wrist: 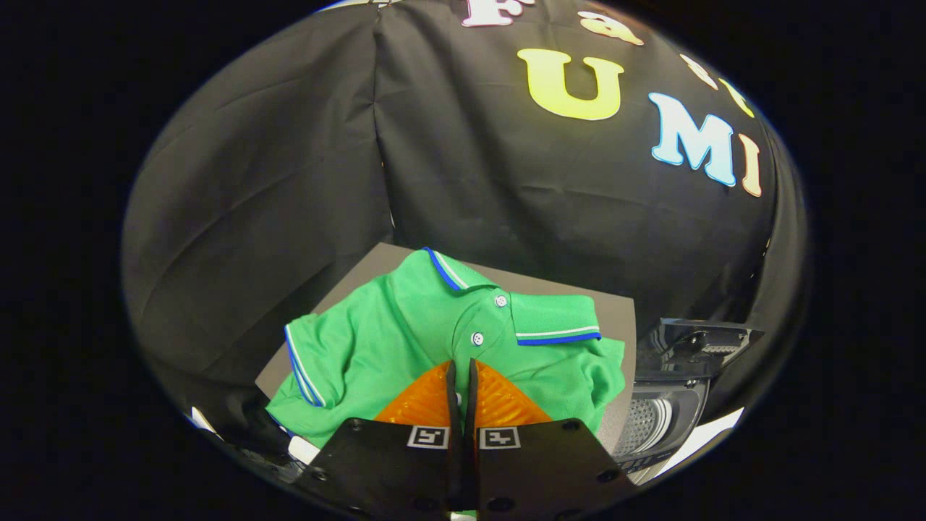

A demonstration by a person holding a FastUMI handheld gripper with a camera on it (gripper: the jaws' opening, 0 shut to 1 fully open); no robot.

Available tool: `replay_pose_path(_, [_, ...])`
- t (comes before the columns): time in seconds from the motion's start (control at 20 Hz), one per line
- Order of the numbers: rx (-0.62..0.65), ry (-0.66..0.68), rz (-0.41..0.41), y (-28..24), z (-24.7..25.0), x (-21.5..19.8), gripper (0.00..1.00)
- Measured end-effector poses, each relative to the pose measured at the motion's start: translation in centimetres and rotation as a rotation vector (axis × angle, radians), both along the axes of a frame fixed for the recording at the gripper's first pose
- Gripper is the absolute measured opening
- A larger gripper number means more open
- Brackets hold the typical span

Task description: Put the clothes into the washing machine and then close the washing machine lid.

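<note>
A green polo shirt [405,340] with blue and white trim on its collar and sleeve lies crumpled on a grey table top [618,311]. My gripper [461,367] is shut, its two fingers pressed together on the shirt's front just below the lower button. Creases in the cloth run out from the fingertips. To the right of the table and lower down stands the washing machine [662,423], its perforated drum showing and its dark lid [698,339] raised open behind it.
Black cloth walls close in behind and to the left of the table. A white surface [705,434] shows just right of the washing machine. The table's right edge lies close to the machine's opening.
</note>
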State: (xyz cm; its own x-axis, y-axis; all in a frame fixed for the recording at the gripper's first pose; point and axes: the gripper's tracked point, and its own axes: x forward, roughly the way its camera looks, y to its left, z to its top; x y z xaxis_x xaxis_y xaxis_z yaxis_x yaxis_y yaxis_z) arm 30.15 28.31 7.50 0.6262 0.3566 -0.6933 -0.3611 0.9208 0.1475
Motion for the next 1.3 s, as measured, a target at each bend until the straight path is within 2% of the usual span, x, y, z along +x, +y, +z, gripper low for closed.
replay_pose_path(0.5, [0.132, -0.101, -0.074, -5.3, 8.0, 0.6, 0.01])
replay_pose_path(0.65, [0.107, -0.154, -0.081, -7.6, 10.0, 1.3, 0.01])
replay_pose_path(0.9, [0.116, -0.199, -0.128, -11.7, 11.0, 0.6, 0.01])
replay_pose_path(1.3, [0.121, -0.218, -0.256, -21.9, 11.5, 0.6, 0.01])
